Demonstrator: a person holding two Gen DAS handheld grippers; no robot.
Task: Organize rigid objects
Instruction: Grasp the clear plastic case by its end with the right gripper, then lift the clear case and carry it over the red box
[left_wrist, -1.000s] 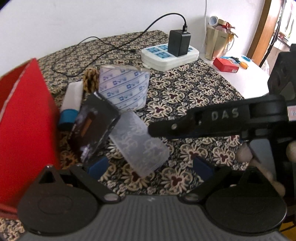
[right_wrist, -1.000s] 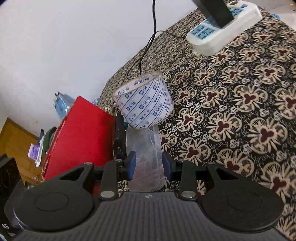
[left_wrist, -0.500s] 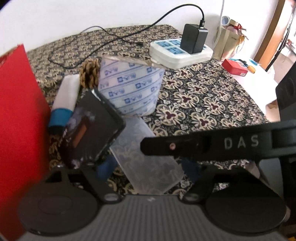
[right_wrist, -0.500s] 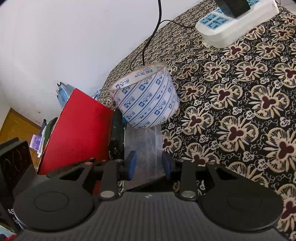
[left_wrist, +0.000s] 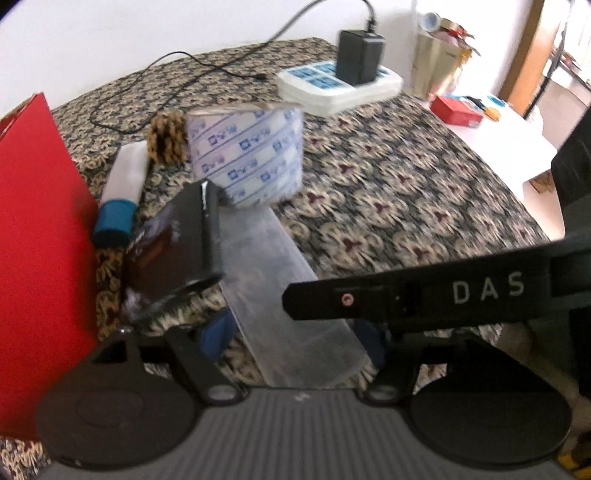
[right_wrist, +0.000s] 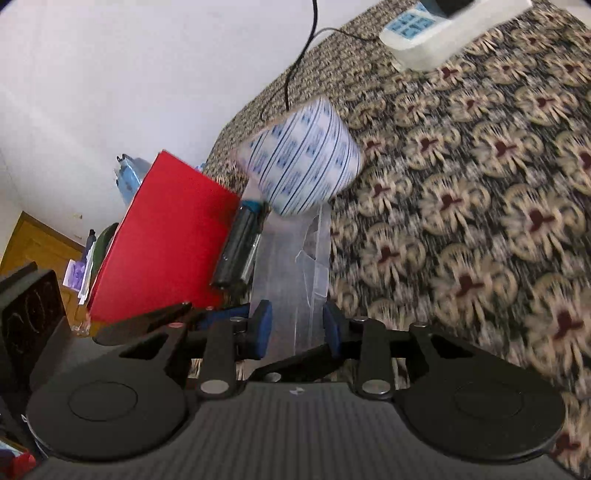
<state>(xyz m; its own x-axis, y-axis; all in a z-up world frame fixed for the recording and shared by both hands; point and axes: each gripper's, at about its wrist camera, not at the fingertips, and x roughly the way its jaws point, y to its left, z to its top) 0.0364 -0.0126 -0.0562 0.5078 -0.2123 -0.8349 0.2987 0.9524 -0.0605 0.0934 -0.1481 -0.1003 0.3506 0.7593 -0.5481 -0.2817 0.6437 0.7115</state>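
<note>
A clear plastic box (left_wrist: 280, 295) lies lengthwise between both grippers, its far end reaching the base of a white roll with blue print (left_wrist: 243, 158). My left gripper (left_wrist: 293, 338) has its blue pads (left_wrist: 218, 332) against the box's two long sides. My right gripper (right_wrist: 295, 325) is shut on the same clear plastic box (right_wrist: 295, 273), and one of its black fingers (left_wrist: 406, 295) crosses the left wrist view from the right. A black box (left_wrist: 173, 243) leans beside the clear one, next to a tall red box (left_wrist: 37, 240).
A white tube with a blue cap (left_wrist: 122, 192) and a pine cone (left_wrist: 166, 138) lie behind the black box. A white power strip (left_wrist: 340, 86) with a black charger (left_wrist: 360, 55) and its cable sits at the back. A small red box (left_wrist: 456, 110) is on a white surface at the right.
My left gripper's fingers have narrowed onto the clear box's sides. Both views have swung, and the box now points towards the printed roll. The black box stands more upright.
</note>
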